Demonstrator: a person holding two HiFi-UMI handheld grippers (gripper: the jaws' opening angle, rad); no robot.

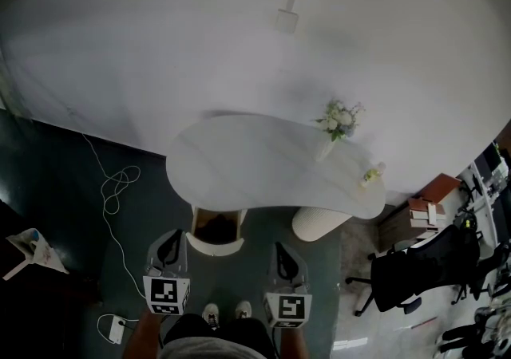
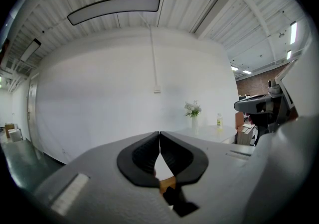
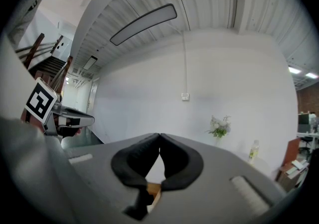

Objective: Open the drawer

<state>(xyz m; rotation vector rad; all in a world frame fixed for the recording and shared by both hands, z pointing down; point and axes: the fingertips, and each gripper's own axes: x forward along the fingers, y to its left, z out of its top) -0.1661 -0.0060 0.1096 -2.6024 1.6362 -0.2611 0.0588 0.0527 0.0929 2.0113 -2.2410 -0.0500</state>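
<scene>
a: what is lying to the left of the table (image 1: 239,166)?
b: a white cable (image 1: 112,190) is curling on the dark floor, well to the left of the table.
a: and the left gripper (image 1: 176,236)?
b: it is hovering in front of the table's near edge, toward the table's left end. its two black jaws are clenching tight, tip to tip, with nothing between them.
a: where is the drawer (image 1: 215,231) sitting?
b: it is poking out from under the table's near edge, just right of the left gripper. its brown inside is showing from above.
a: is a gripper touching it?
b: the left one is hanging just beside it, and i cannot tell if it is touching. the right gripper (image 1: 279,247) is hanging apart from it, further right along the table's near edge.
a: is that one holding something?
b: no, its jaws are clenching shut on nothing too.
a: what is standing further right?
b: a fat white leg (image 1: 319,223) is standing under the table's right part. white flowers (image 1: 339,120) are standing on the table near its far right edge, and a small bottle (image 1: 371,174) is standing close to the table's right tip. a black chair (image 1: 415,270) is sitting on the floor, right of the table.
</scene>
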